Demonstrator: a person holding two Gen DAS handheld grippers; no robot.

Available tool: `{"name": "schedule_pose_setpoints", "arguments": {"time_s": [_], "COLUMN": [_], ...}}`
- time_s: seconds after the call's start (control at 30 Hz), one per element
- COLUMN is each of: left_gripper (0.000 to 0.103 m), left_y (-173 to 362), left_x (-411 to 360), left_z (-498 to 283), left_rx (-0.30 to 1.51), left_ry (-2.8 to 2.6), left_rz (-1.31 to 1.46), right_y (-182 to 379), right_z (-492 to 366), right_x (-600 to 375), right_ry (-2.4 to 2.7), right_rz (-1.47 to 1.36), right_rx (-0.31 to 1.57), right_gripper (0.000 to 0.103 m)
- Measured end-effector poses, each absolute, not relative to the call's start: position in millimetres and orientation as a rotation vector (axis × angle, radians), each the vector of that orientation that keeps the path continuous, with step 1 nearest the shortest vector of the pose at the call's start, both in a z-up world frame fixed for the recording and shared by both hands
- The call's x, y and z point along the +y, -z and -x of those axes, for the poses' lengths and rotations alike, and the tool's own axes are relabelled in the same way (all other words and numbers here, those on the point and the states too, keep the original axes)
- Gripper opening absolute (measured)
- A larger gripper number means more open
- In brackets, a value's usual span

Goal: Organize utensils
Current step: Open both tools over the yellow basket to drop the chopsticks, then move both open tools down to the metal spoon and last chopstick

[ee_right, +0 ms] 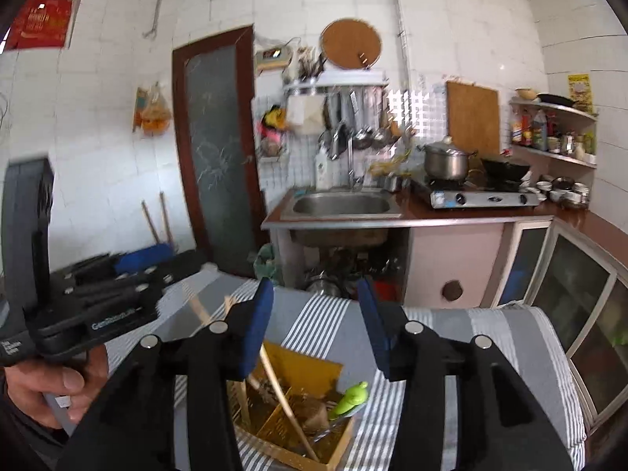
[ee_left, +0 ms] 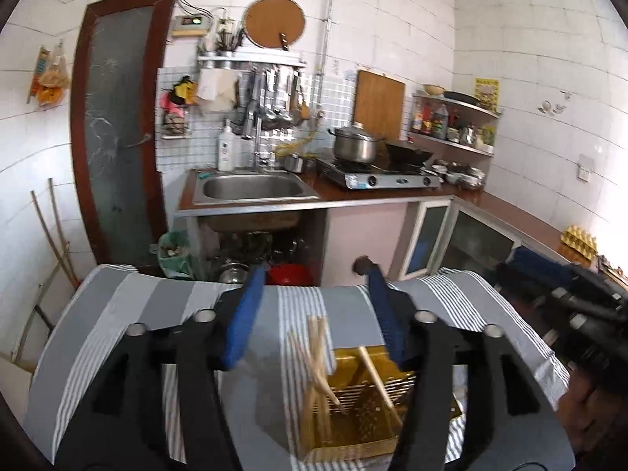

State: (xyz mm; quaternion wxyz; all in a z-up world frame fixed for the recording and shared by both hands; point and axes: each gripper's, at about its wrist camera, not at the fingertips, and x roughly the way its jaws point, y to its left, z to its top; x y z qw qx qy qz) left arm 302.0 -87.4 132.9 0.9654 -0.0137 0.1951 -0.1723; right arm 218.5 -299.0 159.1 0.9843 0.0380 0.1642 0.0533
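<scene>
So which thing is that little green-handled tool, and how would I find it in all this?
Start at the striped grey and white cloth on the table, then go to the yellow utensil holder standing on it. The green-handled tool leans out of the holder's right-hand side. Its bright lime handle sets it apart from the pale wooden chopsticks beside it.

Over the striped cloth (ee_left: 157, 306), the left gripper (ee_left: 314, 274) hangs with its blue pads parted and empty above the yellow utensil caddy (ee_left: 369, 404), where wooden chopsticks (ee_left: 318, 357) lean at the caddy's left and one single stick (ee_left: 378, 376) slants across its middle.
</scene>
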Motion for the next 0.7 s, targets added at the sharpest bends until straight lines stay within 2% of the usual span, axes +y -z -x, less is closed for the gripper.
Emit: {"name": "schedule_pose_setpoints", "arguments": {"time_s": [0.1,0.17,0.37,0.5,0.7], "left_gripper": [0.067,0.074,0.087,0.089,0.089], "left_y": [-132.3,-129.1,-105.7,-73.1,4.5], "left_x": [-71.1,-60.6,-21.6,-4.1,1.0], "left_z": [-287.8,-276.8,-218.9,-182.2,-128.3], "left_rx": [0.384,0.379,0.362,0.357,0.445], "left_ry": [0.332,0.323,0.267,0.23,0.113], "left_rz": [0.026,0.028,0.029,0.037,0.038], "right_y": [-163.5,-161.2,-128.9,-86.9,-11.0], "right_z": [-198.8,-184.1,-117.0,-86.2,-35.3], "right_x": [-311.2,-321.4,-362.7,-381.8,-388.6], "right_ry": [-0.084,-0.065,0.03,0.088,0.155], "right_rz": [-0.084,-0.086,-0.127,-0.169,-0.267], "right_rx": [0.309,0.305,0.323,0.403,0.54], "right_gripper": [0.049,0.049,0.054,0.055,0.055]}}
